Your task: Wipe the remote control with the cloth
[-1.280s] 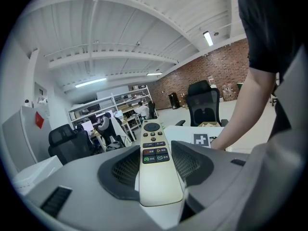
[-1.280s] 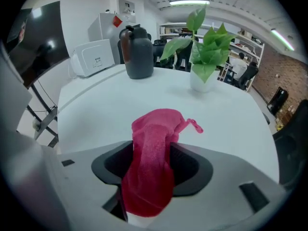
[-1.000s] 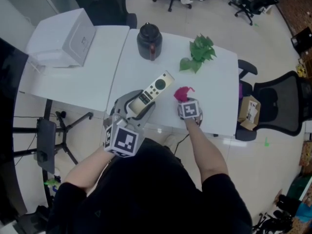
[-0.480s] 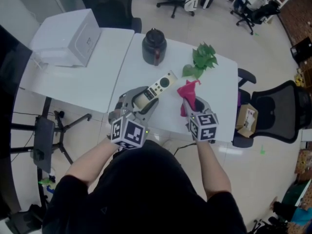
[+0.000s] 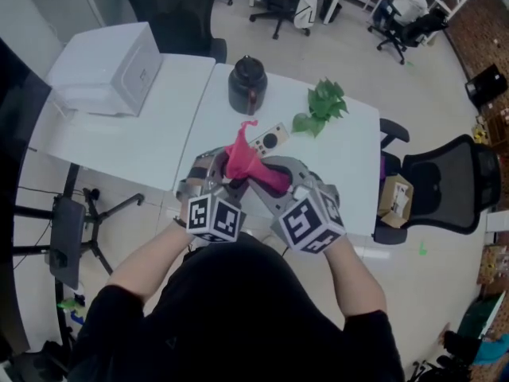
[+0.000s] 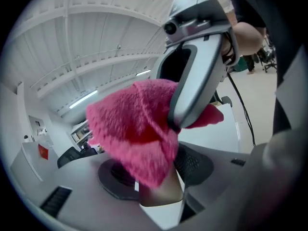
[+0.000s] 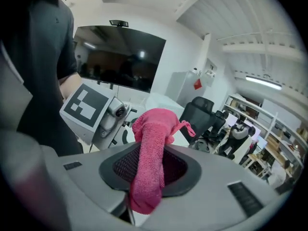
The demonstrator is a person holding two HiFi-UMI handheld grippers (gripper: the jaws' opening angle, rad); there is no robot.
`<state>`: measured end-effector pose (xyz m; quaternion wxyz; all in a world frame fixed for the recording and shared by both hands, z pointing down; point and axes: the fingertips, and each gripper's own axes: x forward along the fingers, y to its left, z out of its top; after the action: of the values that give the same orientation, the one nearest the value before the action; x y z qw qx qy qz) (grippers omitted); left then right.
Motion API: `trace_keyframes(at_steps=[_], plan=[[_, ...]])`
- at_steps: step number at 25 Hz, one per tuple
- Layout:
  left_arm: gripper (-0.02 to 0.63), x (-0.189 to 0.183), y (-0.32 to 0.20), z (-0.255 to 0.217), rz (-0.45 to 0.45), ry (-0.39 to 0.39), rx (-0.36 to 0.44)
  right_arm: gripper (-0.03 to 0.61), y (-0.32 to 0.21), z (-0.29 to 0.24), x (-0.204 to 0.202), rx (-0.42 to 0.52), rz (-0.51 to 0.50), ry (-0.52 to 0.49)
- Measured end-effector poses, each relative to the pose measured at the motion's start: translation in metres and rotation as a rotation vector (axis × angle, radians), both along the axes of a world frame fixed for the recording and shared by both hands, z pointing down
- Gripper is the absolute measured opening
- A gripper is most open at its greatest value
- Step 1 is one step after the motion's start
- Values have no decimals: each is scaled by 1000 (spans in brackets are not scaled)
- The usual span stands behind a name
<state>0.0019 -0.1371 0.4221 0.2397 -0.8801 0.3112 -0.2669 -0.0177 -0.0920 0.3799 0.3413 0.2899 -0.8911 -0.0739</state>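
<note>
Over the near edge of the white table (image 5: 354, 165), approx. at its middle, the remote control (image 5: 269, 140) is being held by the left gripper (image 5: 216, 180). Its jaws are being clenched on the remote's near end, w/ the far end pointing toward the table's far-right corner and showing past the cloth. In the left gripper view a pale, tan-looking end is being shown btw. the pads of the left gripper (image 6: 159, 189), but it is blurred and mostly covered by the cloth (image 6: 137, 129).

The pink cloth (image 5: 245, 159) is being grasped by the right gripper (image 5: 274, 177). In the right gripper view the cloth (image 7: 150, 148) is being pinched btw. both pads of the right gripper (image 7: 149, 177). It is standing up out of the jaws as a bunched roll, w/ a short tail hanging below. The cloth is being held over the remote's near half, just beside the left gripper. Whether it is being pressed on the remote cannot be told.

Other things are being left apart from both grippers:
- a black kettle (image 5: 245, 84), near the far edge
- a green plant (image 5: 322, 108), near the far-right corner
- a white box (image 5: 107, 66), on the adjoining table at the left side
- a black office chair (image 5: 445, 185), beside the right edge
</note>
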Motion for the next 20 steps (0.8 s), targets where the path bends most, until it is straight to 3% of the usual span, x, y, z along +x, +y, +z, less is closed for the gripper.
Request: trace_keyframes(at_steps=[4, 8, 20], plan=[[209, 2, 7, -5, 33, -21, 73, 117, 3, 7, -16, -32, -47, 53], [209, -3, 13, -12, 46, -14, 122, 117, -3, 4, -11, -38, -30, 46], [209, -10, 25, -19, 76, -3, 171, 117, -33, -1, 53, 0, 210, 11]])
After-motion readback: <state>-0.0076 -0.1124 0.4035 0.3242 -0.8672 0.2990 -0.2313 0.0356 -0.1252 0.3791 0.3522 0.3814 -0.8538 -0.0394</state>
